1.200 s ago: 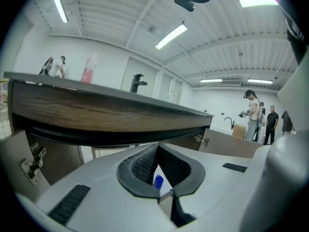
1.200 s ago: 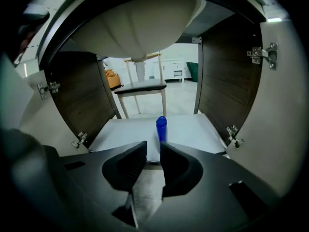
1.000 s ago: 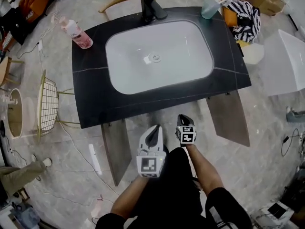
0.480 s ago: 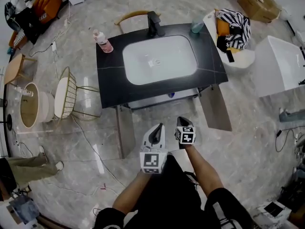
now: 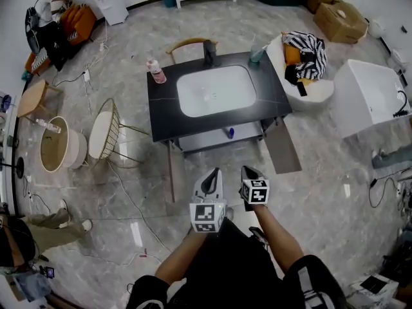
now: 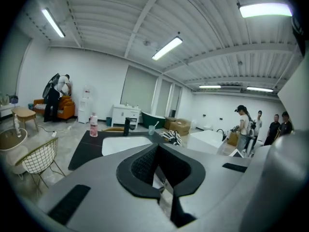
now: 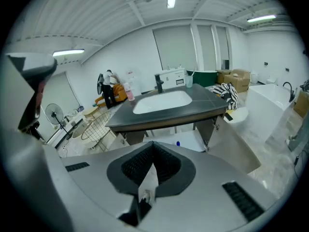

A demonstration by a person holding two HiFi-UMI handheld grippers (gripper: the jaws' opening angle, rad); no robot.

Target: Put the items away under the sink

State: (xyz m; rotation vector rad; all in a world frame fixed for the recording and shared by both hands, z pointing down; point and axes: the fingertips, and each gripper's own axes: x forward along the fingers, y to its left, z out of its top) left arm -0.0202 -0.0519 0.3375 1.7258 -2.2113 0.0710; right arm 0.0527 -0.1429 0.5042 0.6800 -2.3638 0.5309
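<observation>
Left gripper [image 6: 163,187]: fingers pressed together, nothing between them.
Right gripper [image 7: 144,190]: fingers closed too, empty.
Both: side by side, well short of the black stone vanity surface [image 5: 163,114].
Small blue item [image 5: 230,132]: on the shelf under the white oval sink [image 5: 193,95].
Pink plastic bottle [image 5: 155,71], teal cup [image 5: 256,54]: on the surface's rear corners.

Grey marble floor [image 5: 335,192], white walls [image 6: 96,76]

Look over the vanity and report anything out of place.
Under the sink, the left door and right door hang wide open, with only a small blue item on the shelf inside. The pink bottle and the cup stand on the countertop, not put away. Nothing looks spilled or damaged.
</observation>
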